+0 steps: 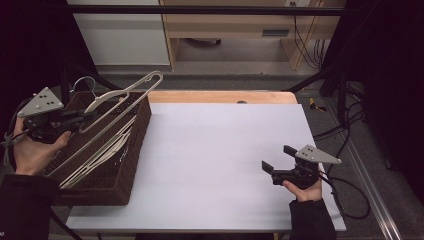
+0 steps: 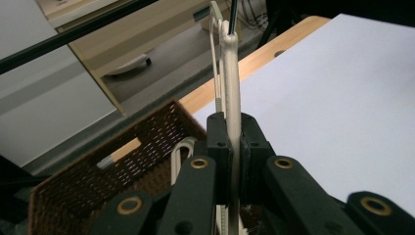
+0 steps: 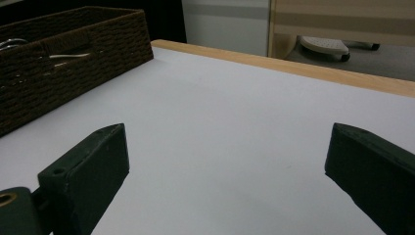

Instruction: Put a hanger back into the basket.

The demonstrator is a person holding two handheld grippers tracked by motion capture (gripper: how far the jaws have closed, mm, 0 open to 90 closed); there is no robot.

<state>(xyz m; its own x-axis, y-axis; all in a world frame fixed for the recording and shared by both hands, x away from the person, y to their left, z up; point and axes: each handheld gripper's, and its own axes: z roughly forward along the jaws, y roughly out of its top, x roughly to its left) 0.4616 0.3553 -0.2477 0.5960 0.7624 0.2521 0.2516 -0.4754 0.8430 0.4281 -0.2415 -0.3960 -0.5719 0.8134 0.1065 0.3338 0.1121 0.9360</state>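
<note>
A cream clothes hanger (image 1: 125, 97) is lifted over the dark wicker basket (image 1: 137, 150) at the table's left. My left gripper (image 1: 87, 117) is shut on its lower end, and the hanger slants up to the right. In the left gripper view the hanger (image 2: 231, 73) stands clamped between the jaws of my left gripper (image 2: 230, 147). Several more pale hangers (image 1: 107, 152) lie inside the basket. My right gripper (image 1: 275, 159) rests low over the white table top near the right front, open and holding nothing. The same right gripper (image 3: 227, 166) shows its jaws spread wide in the right gripper view.
The white table top (image 1: 215, 150) stretches between the basket and my right gripper, with a wooden strip (image 1: 220, 97) along its far edge. Cables (image 1: 345, 145) trail off the right side. Wooden furniture (image 1: 235, 25) stands beyond the table. The basket (image 3: 63, 63) sits to the left in the right gripper view.
</note>
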